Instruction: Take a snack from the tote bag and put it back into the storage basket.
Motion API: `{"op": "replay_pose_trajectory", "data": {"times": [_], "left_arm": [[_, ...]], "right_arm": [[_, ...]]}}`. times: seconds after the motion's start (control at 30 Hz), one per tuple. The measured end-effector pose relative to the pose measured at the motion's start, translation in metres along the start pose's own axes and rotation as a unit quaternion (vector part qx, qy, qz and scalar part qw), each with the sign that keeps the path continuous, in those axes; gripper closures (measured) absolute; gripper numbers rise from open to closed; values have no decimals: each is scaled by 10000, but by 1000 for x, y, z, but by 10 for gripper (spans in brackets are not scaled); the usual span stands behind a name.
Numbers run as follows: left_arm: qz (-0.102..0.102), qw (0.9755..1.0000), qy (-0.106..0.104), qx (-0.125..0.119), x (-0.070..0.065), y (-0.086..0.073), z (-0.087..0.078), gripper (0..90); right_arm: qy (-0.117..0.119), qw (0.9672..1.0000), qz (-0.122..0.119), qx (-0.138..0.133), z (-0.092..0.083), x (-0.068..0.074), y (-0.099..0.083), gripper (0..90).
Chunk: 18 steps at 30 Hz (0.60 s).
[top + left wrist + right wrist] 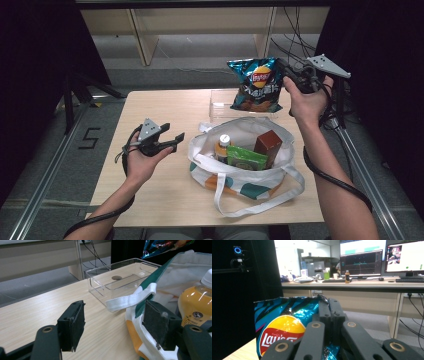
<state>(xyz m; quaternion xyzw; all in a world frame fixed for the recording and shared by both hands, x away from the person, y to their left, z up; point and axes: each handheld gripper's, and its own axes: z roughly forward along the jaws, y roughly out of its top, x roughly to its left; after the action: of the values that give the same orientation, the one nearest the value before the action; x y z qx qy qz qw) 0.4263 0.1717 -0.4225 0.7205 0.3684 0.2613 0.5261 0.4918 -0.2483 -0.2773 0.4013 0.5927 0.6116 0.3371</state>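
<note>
The right gripper (pixel 286 70) pinches one glossy, crinkled chip bag (pixel 256 85) at twelve o'clock above one soft cloth tote (pixel 250 172). At nine o'clock, the left gripper (pixel 172 140) spreads its jaws empty over the wood-grain table (pixel 150 100).

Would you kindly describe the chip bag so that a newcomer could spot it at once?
Start at the wooden table and find the white tote bag on it. Above the clear plastic bin behind the tote hangs the Lay's chip bag, pinched by the right gripper. It alone is airborne, shiny blue and black.

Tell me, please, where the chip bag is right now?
In the high view the chip bag hangs in the right gripper, above the clear box behind the tote bag.
</note>
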Motion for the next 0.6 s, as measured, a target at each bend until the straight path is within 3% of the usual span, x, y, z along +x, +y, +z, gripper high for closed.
{"op": "replay_pose_trajectory", "data": {"times": [0.1, 0.6], "left_arm": [[-11, 10000, 2, 3, 0, 0, 0, 328], [-9, 10000, -15, 4, -1, 0, 1, 327]], "right_arm": [[-7, 9999, -2, 110, 2, -1, -1, 900], [-124, 9998, 90, 104, 14, -6, -4, 900]]}}
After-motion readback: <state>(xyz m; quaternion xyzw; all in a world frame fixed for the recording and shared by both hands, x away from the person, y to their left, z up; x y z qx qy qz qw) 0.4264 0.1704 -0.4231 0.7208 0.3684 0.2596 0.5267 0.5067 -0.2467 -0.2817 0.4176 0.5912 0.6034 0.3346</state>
